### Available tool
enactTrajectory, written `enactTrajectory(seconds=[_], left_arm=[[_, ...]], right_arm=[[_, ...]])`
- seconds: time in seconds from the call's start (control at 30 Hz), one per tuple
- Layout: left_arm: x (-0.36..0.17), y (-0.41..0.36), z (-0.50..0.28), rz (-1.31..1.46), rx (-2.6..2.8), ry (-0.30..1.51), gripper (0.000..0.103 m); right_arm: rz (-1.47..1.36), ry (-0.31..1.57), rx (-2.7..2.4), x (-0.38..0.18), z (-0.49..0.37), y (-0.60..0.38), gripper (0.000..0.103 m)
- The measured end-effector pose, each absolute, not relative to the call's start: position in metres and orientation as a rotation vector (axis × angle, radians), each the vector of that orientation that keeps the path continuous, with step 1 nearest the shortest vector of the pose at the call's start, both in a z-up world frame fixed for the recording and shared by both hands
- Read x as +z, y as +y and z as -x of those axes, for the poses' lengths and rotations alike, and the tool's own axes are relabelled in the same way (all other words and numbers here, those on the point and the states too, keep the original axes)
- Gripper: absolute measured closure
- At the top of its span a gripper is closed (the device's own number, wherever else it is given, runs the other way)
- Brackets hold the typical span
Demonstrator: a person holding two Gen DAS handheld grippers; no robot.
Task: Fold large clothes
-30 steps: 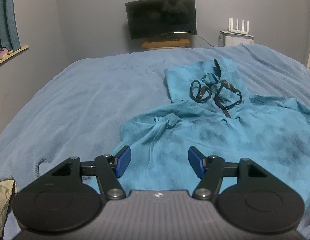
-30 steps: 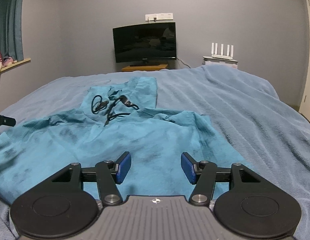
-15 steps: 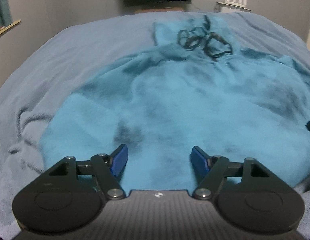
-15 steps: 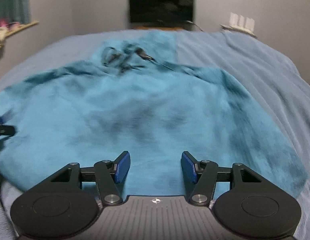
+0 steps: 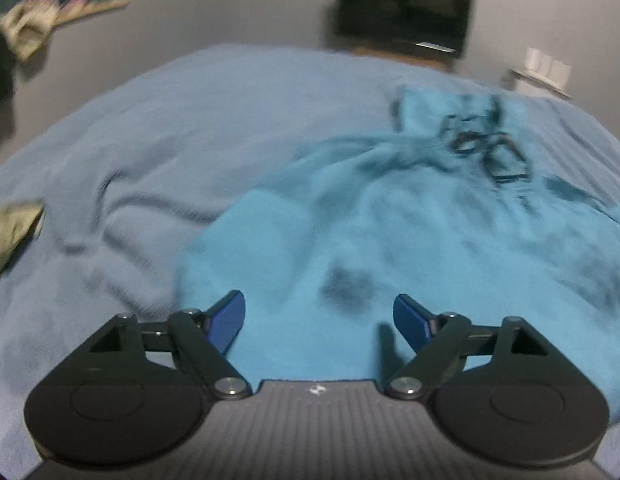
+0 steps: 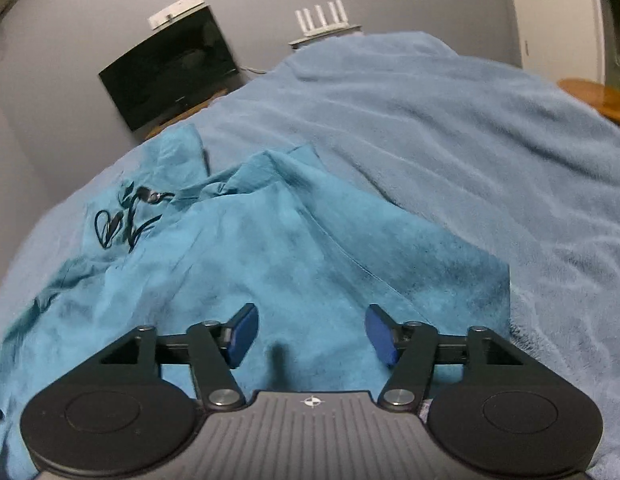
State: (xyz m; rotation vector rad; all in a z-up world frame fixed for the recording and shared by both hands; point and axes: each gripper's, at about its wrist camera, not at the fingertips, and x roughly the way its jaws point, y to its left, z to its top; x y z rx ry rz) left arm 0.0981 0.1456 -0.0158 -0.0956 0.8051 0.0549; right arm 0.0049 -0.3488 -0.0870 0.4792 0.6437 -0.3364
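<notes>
Teal fleece, blotched with darker patches, makes up the large hooded garment [image 5: 410, 240] spread flat over a grey-blue blanket [image 5: 158, 152] that covers the bed. Its hood lies at the far end, toward the wall, with a tangle of black drawstrings [image 5: 486, 144] resting on top; in the right wrist view the same cords [image 6: 126, 220] sit far left of the frame. The left gripper [image 5: 318, 320] hangs over the garment's near left part, close to where the teal edge meets the blanket, and its blue-padded jaws are opening, with nothing pinched between them and only the cloth lying beneath. The right gripper [image 6: 310, 334] hangs over the garment's near right part, the cloth's right edge lying just to its right against the blanket [image 6: 450, 128]; its jaws are also opening and nothing is clamped between the pads. The left view is blurred, so fine folds there are hard to read. A dark monitor [image 5: 402, 20] stands against the grey far wall, seen tilted in the right wrist view [image 6: 170, 72], with a white router [image 6: 322, 22] to its right. A pale cushion corner [image 5: 10, 232] shows at the left edge of the bed.
</notes>
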Motion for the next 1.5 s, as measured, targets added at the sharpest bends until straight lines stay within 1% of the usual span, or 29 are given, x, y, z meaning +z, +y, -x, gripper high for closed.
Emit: enactTrajectory(seconds=[0.07,0.1,0.13,0.2,0.27,0.3,0.4,0.47,0.53,0.63,0.77,0.9,1.0,1.03,1.1,1.3,1.47,1.5], left_arm=[[-0.024,0.156,-0.107,0.156,0.08,0.873,0.021],[-0.024,0.159,-0.107,0.177,0.084,0.873,0.021],[-0.022,0.159,-0.106,0.179,0.086,0.86,0.021],[-0.017,0.157,-0.103,0.167,0.081,0.822,0.021],[-0.012,0.155,-0.1,0.165,0.069,0.792,0.02],[-0.01,0.155,-0.097,0.164,0.066,0.777,0.019],[-0.002,0.148,-0.092,0.148,0.061,0.717,0.016],[0.008,0.141,-0.088,0.125,0.048,0.648,0.009],[0.017,0.132,-0.084,0.106,0.023,0.568,0.003],[0.026,0.119,-0.087,0.088,-0.025,0.498,0.001],[0.028,0.1,-0.11,0.079,-0.121,0.534,0.001],[0.026,0.084,-0.143,0.051,-0.174,0.55,0.001],[0.016,0.069,-0.174,0.008,-0.182,0.564,0.001],[0.012,0.063,-0.185,-0.01,-0.178,0.57,0.001],[0.008,0.055,-0.205,-0.031,-0.185,0.582,0.001],[0.014,0.033,-0.312,-0.046,-0.208,0.58,0.001],[0.012,0.032,-0.41,0.048,-0.174,0.613,0.001],[0.008,0.031,-0.43,0.051,-0.16,0.619,0.001]], right_arm=[[-0.467,0.728,-0.387,-0.095,-0.012,-0.349,0.037],[-0.482,0.763,-0.403,-0.098,-0.018,-0.352,0.04],[-0.498,0.773,-0.412,-0.1,-0.018,-0.354,0.04],[-0.501,0.72,-0.394,-0.095,-0.014,-0.352,0.039],[-0.482,0.643,-0.347,-0.086,-0.008,-0.346,0.032],[-0.463,0.609,-0.328,-0.083,-0.007,-0.341,0.023],[-0.41,0.538,-0.278,-0.074,-0.01,-0.327,0.022],[-0.381,0.493,-0.236,-0.07,-0.014,-0.32,0.019],[-0.324,0.446,-0.172,-0.066,-0.021,-0.306,0.008],[-0.225,0.419,-0.076,-0.066,-0.03,-0.282,0.006],[-0.143,0.434,-0.013,-0.073,-0.053,-0.258,0.008],[-0.18,0.445,-0.007,-0.086,-0.078,-0.25,0.01],[-0.235,0.452,-0.027,-0.101,-0.101,-0.246,0.011],[-0.24,0.457,-0.032,-0.107,-0.108,-0.245,0.014],[-0.227,0.451,-0.037,-0.119,-0.116,-0.242,0.014],[-0.154,0.413,-0.028,-0.138,-0.11,-0.232,0.009],[-0.132,0.417,-0.025,-0.148,-0.113,-0.227,0.007],[-0.119,0.421,-0.02,-0.151,-0.114,-0.225,0.004]])
